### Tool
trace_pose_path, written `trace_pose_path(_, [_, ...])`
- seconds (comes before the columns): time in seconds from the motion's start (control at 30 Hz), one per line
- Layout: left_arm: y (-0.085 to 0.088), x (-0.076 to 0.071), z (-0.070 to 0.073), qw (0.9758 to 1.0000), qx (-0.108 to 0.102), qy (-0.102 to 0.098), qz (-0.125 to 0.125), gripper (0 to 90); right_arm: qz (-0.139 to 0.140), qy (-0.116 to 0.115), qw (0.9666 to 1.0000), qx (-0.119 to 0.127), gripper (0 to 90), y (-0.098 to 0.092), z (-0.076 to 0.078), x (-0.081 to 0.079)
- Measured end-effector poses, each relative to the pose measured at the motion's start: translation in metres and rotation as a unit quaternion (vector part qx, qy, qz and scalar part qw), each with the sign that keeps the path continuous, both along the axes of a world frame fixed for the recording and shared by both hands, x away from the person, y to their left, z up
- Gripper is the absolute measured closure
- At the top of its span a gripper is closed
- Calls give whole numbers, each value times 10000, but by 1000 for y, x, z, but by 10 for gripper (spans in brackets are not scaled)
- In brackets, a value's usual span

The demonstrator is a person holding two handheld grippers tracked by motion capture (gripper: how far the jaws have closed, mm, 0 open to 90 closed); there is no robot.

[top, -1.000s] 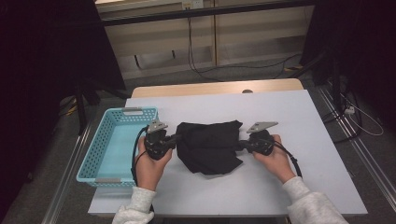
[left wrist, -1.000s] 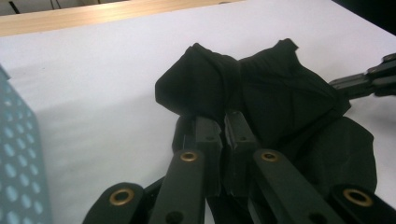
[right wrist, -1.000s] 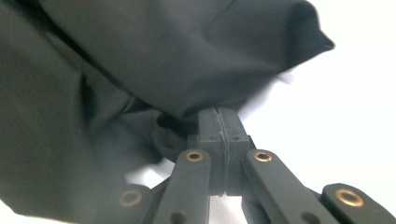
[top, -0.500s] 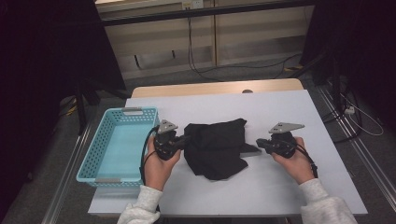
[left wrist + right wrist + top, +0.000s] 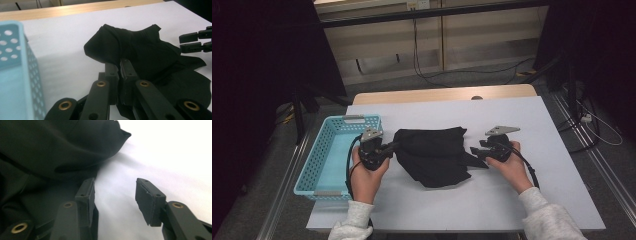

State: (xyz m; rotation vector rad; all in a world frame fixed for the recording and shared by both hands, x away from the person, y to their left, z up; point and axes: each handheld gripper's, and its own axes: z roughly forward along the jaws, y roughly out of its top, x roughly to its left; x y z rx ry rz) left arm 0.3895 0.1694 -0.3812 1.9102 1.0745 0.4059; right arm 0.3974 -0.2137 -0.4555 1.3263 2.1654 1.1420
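As seen, one black cloth, one basket, two claws

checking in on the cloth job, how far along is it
Early to midway, by the look of it. Done: the black cloth lies bunched into a rough fold on the white table. In hand: the left hand-held gripper is clamped on its left edge, while the right hand-held gripper has just been opening, with nothing between its jaws. Left: probably neater folding and moving it into the blue basket.

A lab-like recording room — white table, floor rails, trailing cables — dark curtains around.
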Motion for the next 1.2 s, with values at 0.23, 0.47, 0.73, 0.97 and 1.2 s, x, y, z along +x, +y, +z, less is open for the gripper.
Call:
trace_pose_path(0.23, [-2, 1, -5, 10000, 41, 59, -32, 862, 145, -53, 9999, 23, 479, 18, 3, 11])
trace_pose_path(0.47, [-14, -1, -8, 9997, 112, 72, -211, 861, 490, 226, 9984, -159, 448, 51, -9, 24])
trace_pose_path(0.73, [-19, -1, -12, 9995, 139, 88, -274, 859, 673, 288, 9973, -5, 779, 61, -10, 24])
trace_pose_path(0.97, [-23, -1, -12, 9993, 90, 47, -350, 859, 644, 194, 9976, -151, 856, 43, -3, 16])
trace_pose_path(1.2, [-42, 1, -20, 9982, 115, 40, -588, 858, 322, -83, 9993, -176, 861, 5, 17, -7])
